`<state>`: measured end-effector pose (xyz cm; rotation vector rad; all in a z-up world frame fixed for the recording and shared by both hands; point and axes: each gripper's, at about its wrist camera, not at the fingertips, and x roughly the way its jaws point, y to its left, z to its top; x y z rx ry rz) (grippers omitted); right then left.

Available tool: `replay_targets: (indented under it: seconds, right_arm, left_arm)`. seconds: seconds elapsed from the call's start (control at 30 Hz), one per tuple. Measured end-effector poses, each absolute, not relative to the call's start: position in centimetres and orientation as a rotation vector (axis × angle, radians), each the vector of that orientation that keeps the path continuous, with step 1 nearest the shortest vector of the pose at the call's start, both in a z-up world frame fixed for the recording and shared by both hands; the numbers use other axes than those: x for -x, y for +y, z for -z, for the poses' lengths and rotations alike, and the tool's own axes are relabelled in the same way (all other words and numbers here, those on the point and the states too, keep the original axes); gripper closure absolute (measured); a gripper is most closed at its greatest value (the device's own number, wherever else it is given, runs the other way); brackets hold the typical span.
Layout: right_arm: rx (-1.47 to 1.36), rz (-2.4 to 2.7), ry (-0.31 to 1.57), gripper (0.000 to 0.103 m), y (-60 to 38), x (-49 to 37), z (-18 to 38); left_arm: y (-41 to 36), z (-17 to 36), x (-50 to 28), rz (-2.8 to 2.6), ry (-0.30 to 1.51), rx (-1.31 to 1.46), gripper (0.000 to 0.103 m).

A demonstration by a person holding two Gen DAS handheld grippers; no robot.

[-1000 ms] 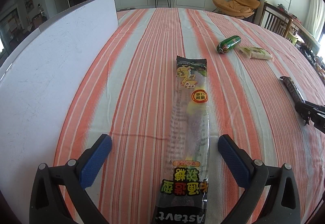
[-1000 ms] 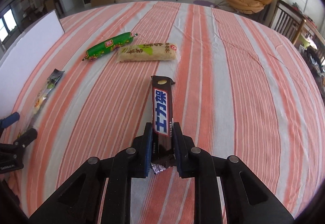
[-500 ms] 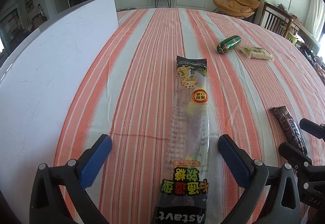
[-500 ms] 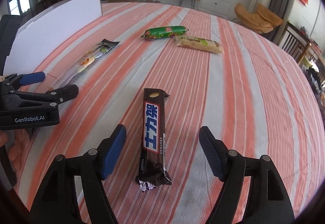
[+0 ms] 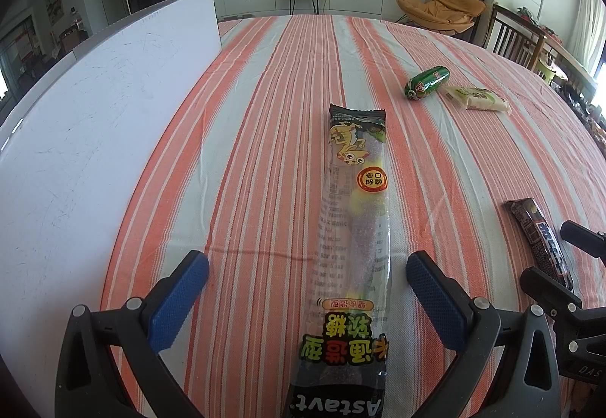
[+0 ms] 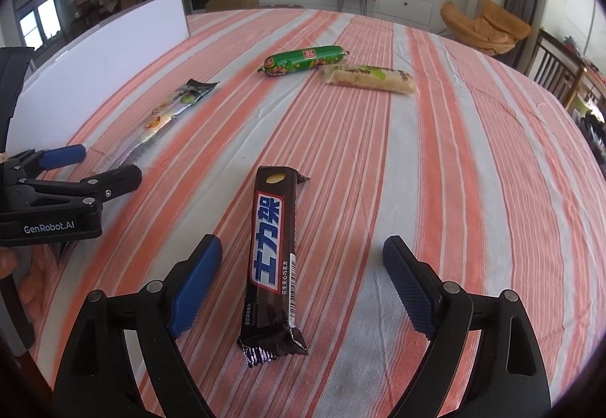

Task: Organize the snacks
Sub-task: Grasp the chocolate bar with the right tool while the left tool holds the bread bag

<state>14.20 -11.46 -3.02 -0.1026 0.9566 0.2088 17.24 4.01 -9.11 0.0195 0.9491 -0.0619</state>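
Orange-and-white striped cloth point(image 6: 435, 160) covers the whole table, and behind it we see a living room with a dark television and an orange chair. At the left of both views stands a plain white board point(image 5: 94, 122); its lower end runs out of frame, so we cannot tell how far it reaches.

In the left wrist view, our left gripper point(image 5: 306, 281) stands released, its blue pads well apart, with the long clear gummy candy packet point(image 5: 352, 228) lying flat between them and touching neither. The packet's near end is cut off by the bottom edge. In the upper right lie a short green sausage stick point(image 5: 426, 81) and, just beside it, a pale wrapped rice cracker bar point(image 5: 477, 99); its print is too small to read.

In the right wrist view, our right gripper point(image 6: 303, 266) has its jaws opening. The dark brown chocolate bar with a blue-and-white label point(image 6: 270, 259) lies on the cloth between them, in the lower centre, clear of both pads. In the left wrist view only part of this bar shows at the right edge, partly hidden behind the right gripper's black fingers.
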Motion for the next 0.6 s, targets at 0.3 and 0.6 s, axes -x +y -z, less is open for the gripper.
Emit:
replay_targets:
  seconds: [0.3, 0.6]
  right_arm:
    - [0.103, -0.208, 0.957, 0.013, -11.44, -14.21, 3.04]
    - [0.102, -0.208, 0.957, 0.013, -11.44, -14.22, 3.05]
  left_arm:
    - [3.99, 9.09, -17.25, 0.062, 0.949, -0.019, 0.000]
    - [4.02, 9.07, -17.24, 0.062, 0.949, -0.019, 0.000]
